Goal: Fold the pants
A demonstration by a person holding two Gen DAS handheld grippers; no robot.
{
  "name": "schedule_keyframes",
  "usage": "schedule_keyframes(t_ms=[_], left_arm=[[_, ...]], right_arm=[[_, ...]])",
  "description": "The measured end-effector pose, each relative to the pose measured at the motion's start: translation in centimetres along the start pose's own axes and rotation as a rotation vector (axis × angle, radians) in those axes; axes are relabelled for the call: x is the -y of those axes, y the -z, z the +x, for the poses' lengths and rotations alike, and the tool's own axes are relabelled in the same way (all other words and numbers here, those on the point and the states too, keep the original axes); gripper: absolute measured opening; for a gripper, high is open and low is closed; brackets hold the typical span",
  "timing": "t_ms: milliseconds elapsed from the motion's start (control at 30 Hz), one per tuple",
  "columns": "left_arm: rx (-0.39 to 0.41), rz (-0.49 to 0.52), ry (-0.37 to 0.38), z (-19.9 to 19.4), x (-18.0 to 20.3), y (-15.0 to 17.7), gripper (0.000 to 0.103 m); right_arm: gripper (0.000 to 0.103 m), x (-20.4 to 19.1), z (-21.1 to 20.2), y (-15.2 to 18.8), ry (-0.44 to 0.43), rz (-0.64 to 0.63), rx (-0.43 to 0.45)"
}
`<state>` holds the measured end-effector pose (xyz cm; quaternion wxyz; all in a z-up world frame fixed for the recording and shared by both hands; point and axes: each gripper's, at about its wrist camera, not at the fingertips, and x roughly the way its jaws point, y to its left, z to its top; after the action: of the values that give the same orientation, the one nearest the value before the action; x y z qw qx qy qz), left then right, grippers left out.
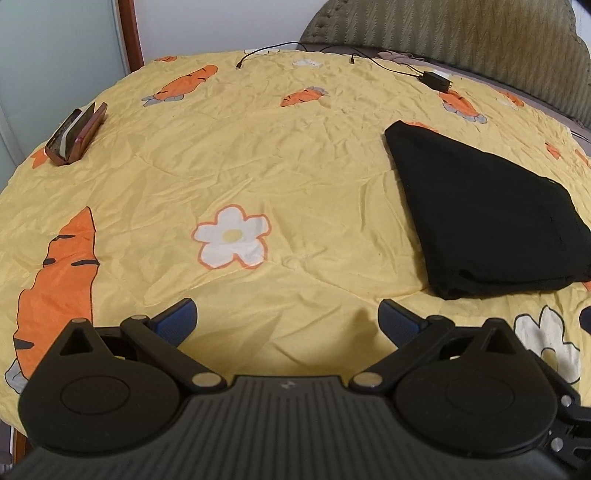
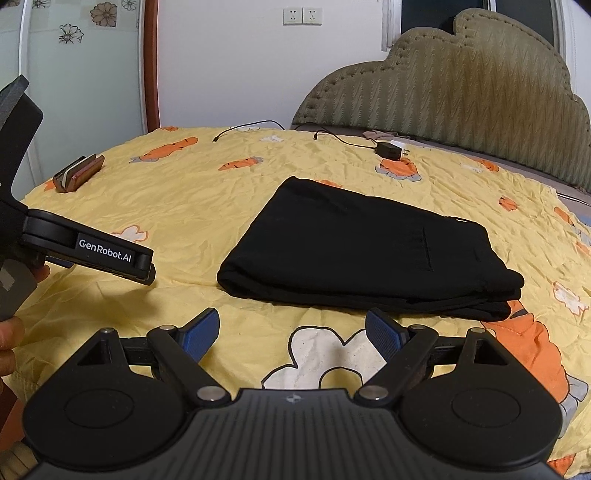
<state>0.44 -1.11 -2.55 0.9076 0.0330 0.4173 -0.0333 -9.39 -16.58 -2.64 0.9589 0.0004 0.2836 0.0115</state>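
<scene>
While both of my grippers hover low over the bed, I count one pair of black pants (image 2: 365,251), folded into a flat, layered bundle and lying on the yellow carrot-print quilt (image 2: 192,206). From the right wrist camera it lies just ahead of my right gripper (image 2: 291,328), slightly to the right of centre; from the left wrist camera the same bundle (image 1: 491,218) lies ahead and off to the right of my left gripper (image 1: 286,319).

My right gripper's two blue-padded fingers (image 2: 201,332) are spread wide with nothing between them, above a white flower print. My left gripper's two fingers (image 1: 177,319) are spread just as wide and hold nothing either. I also see the left gripper from the side in the right camera, with "GenRobot.AI" lettering on it, and part of my hand (image 2: 11,332) on its handle.

Elsewhere on the quilt I count one brown case (image 1: 75,134) standing at the far left edge, with what looks like a phone propped in it, and one black charger brick (image 1: 437,80) near the headboard (image 2: 461,92) with thin black cables (image 1: 266,51) trailing from it; two loose cable ends lie on the quilt. Two white wall sockets (image 2: 302,16) sit side by side on the wall behind.
</scene>
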Motion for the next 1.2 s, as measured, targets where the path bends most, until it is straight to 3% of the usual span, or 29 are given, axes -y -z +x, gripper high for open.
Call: schedule_keyframes(t_ms=[1200], left_arm=[[0.005, 0.027, -0.002, -0.4, 0.7, 0.2, 0.103]], right_arm=[[0.086, 1.0, -0.5, 0.2, 0.008, 0.006, 0.007]])
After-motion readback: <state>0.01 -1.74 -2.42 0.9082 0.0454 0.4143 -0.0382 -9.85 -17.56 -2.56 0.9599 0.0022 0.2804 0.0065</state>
